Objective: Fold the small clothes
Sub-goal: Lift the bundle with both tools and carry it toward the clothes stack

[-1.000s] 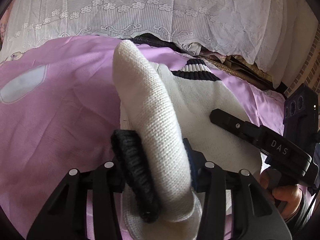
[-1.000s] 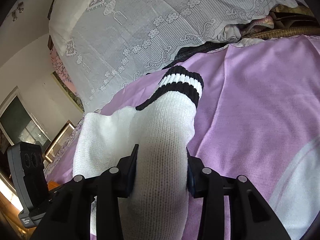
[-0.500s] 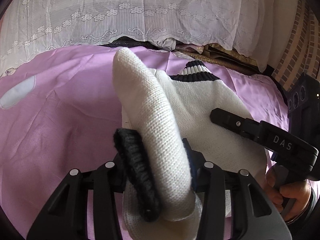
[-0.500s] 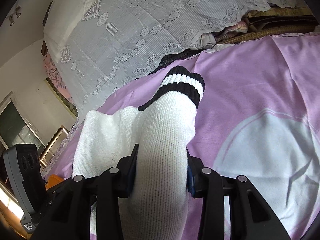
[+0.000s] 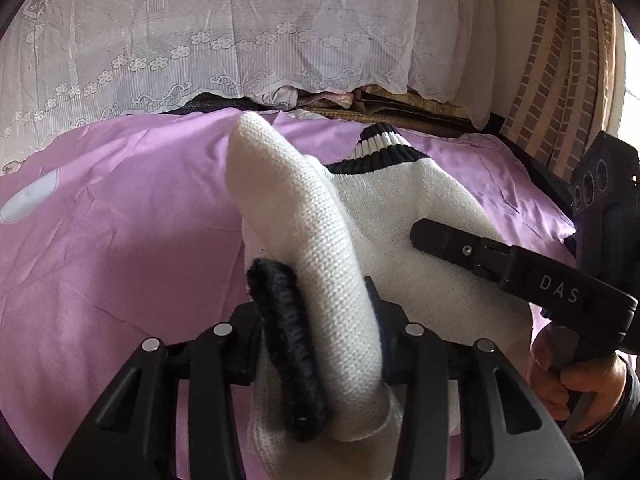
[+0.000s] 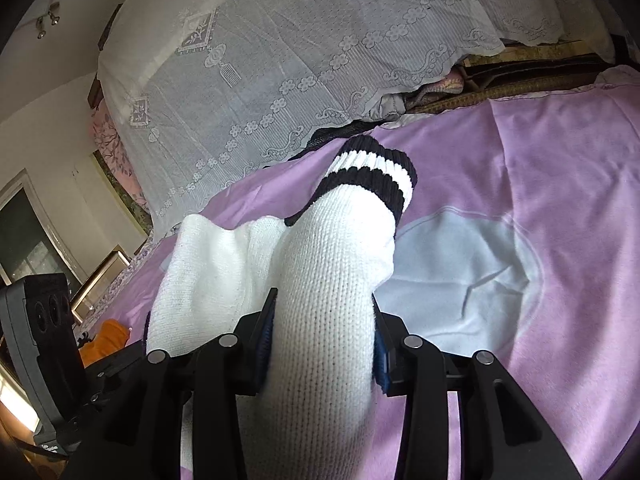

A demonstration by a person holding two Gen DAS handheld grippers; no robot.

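A small white knit sweater [image 5: 400, 208] with a black-and-white striped band [image 5: 380, 144] hangs above the purple sheet, held between both grippers. My left gripper [image 5: 316, 304] grips a bunched fold of it beside the black ribbed hem [image 5: 280, 320], and its jaws are closing tighter on the knit. In the right wrist view my right gripper [image 6: 323, 304] is shut on another thick fold of the sweater [image 6: 332, 248], with the striped band [image 6: 376, 172] at the far end. One finger of the right gripper [image 5: 440, 240] lies across the sweater in the left wrist view.
The purple bedsheet [image 5: 120, 220] with a pale round patch [image 6: 460, 260] spreads below. A white lace cover [image 5: 240, 40] drapes a pile at the back, with folded fabrics under its edge. A brick wall [image 5: 560, 80] stands right. A person's hand [image 5: 560, 380] holds the right gripper.
Both grippers have carried the sweater across the bed, nearer the lace cover. The pale patch on the sheet has come into the right wrist view. Both grips stay on the knit.
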